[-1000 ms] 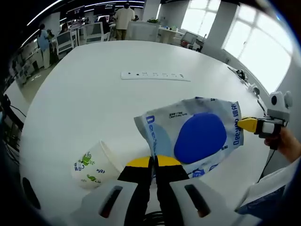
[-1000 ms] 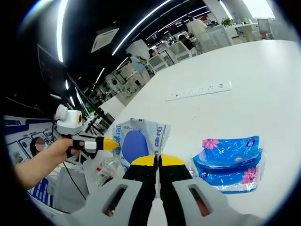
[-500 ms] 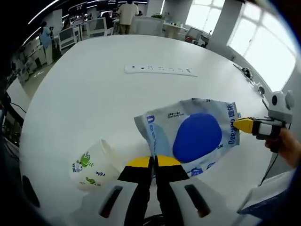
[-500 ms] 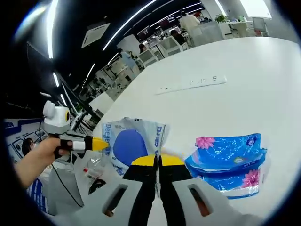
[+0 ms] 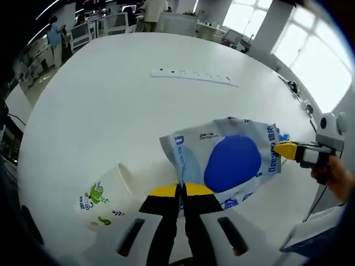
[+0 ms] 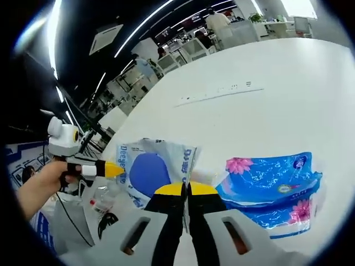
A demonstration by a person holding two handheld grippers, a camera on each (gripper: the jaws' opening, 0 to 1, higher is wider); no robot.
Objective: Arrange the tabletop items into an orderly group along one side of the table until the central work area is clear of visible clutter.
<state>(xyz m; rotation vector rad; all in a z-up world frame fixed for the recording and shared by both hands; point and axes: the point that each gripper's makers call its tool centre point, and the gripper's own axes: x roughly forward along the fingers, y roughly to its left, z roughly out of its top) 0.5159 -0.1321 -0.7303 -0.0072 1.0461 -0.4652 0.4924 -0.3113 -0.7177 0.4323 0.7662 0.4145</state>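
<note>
The wipes packet, a flat, soft film pouch with a large blue oval on its face, is held stretched between the two tools above the white worktop. One edge is pinched in the closed jaws of the left tool, and the opposite edge is pinched at the yellow tips of the right tool; the same packet is shown in the right gripper view, nipped at its near edge by the right tool and at its far edge by the left tool. The packet is judged light and limp, its film slippery and easily creased, so the sealed edge seams are thought the better place to be gripped than the padded middle, which would likely buckle. A paper cup printed with green figures is seen lying on its side just beside the packet; it is judged very light and easily crushed or rolled, and best taken at the rim. A blue tissue pack with pink flowers lies near the packet, soft and squashy by its look. Farther off, a white power strip lies flat on the worktop.
</note>
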